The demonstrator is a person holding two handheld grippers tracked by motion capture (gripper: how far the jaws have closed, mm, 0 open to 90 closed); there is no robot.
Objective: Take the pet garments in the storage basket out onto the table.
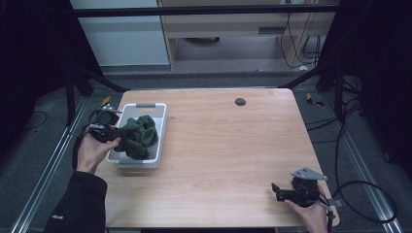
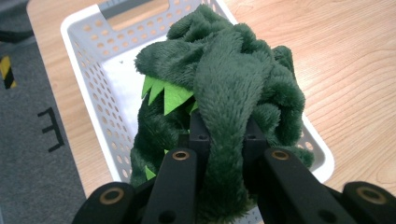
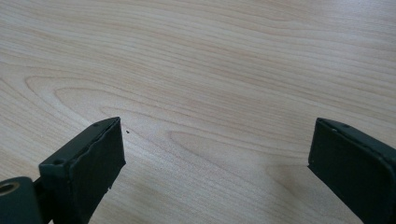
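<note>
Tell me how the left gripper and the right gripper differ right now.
The left gripper is shut on the green plush toy over the white basket; the right gripper stands open with nothing between its jaws. The left one is at the table's left edge, the right near its front right corner. Both have black jaws.

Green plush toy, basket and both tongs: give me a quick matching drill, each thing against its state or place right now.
Things:
1. green plush toy
2. white basket
3. left tongs
4. right tongs

States or places:
A. open above bare wood
B. shut on soft fabric
C. standing at the table's left edge
D. bunched up over the basket, pinched by a fold

Pairs: 1-D, 2-C, 3-B, 4-A
</note>
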